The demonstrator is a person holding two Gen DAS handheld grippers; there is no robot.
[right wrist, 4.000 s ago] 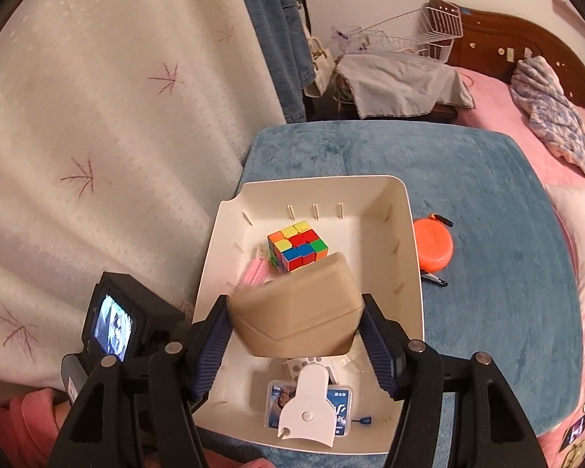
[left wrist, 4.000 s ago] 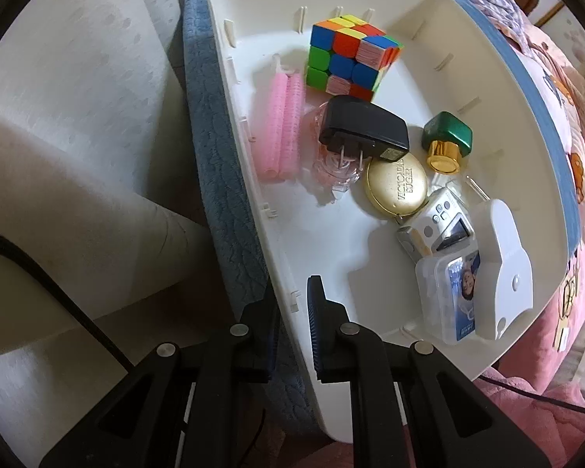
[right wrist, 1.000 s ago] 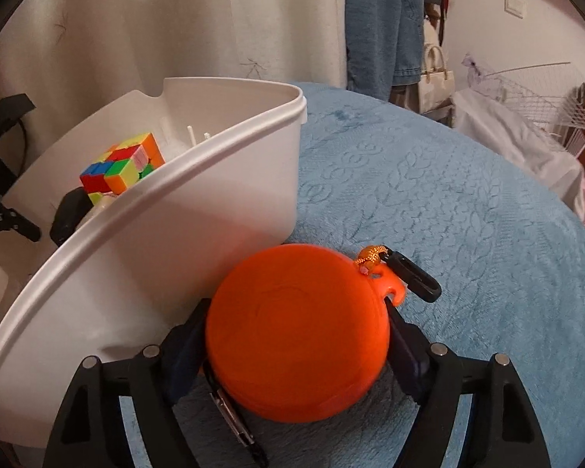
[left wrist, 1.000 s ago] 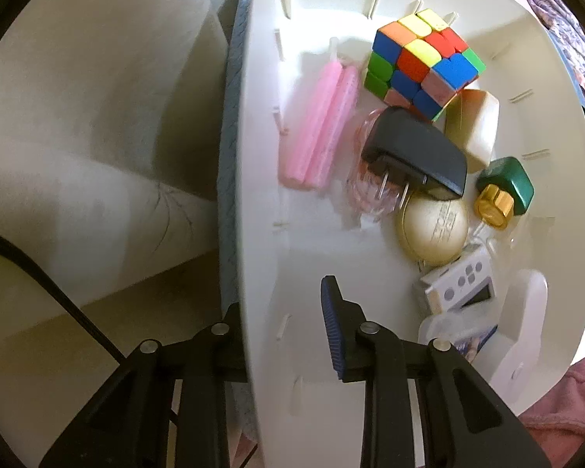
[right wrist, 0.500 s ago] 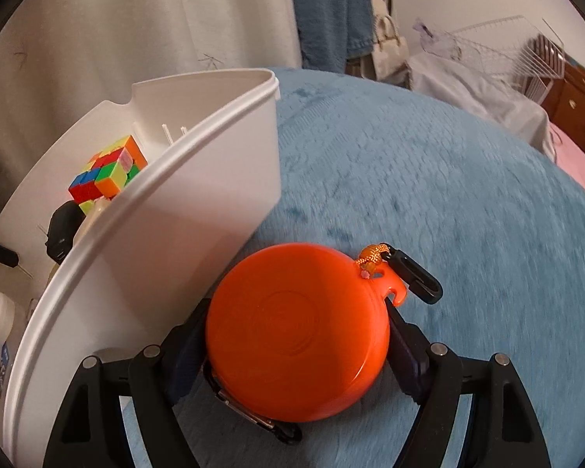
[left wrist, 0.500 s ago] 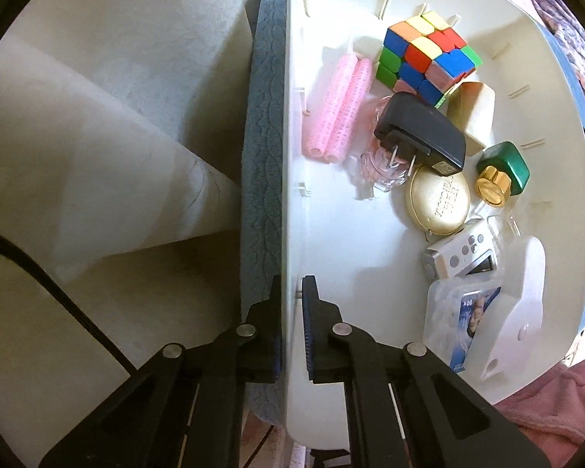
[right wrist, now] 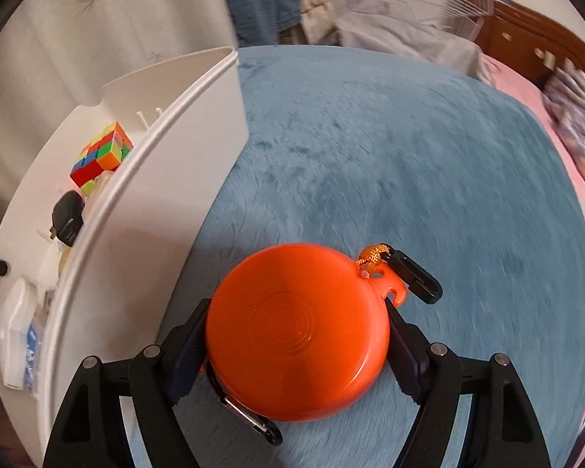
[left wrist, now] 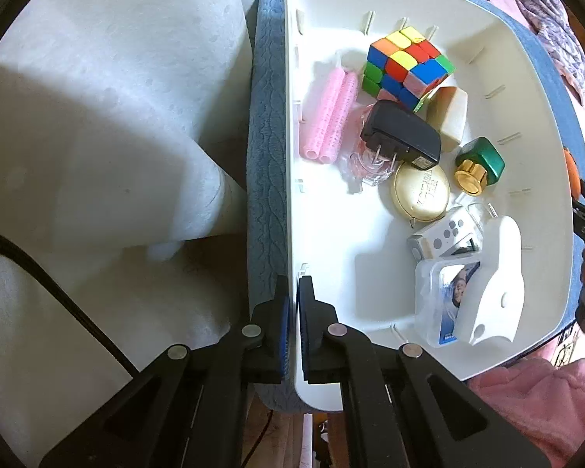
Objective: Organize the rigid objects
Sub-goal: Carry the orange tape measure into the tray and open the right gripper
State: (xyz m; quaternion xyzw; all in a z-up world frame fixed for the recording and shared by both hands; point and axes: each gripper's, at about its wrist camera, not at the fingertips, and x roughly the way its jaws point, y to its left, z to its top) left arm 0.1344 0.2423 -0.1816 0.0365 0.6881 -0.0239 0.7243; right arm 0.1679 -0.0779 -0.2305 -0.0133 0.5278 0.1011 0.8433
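two grippers in view. left gripper (left wrist: pixel 293 314): jaws nearly together, clamped on the near side wall of the white bin (left wrist: pixel 542 163), one pad outside, one inside. bin sits on a blue blanket (right wrist: pixel 409 163). inside the bin: colour cube (left wrist: pixel 407 66), pink rollers (left wrist: pixel 331 113), black plug adapter (left wrist: pixel 401 136), beige block (left wrist: pixel 448 117), green-capped bottle (left wrist: pixel 477 165), gold oval case (left wrist: pixel 421 193), small white device with buttons (left wrist: pixel 444 240), clear box (left wrist: pixel 442 300), white plastic piece (left wrist: pixel 495 292). right gripper (right wrist: pixel 296 337): jaws spread wide, pads pressing both sides of the orange round case (right wrist: pixel 296 329), just outside the bin's wall, over the blanket. black clip (right wrist: pixel 415 279) hangs from the case's loop. background slightly blurred.
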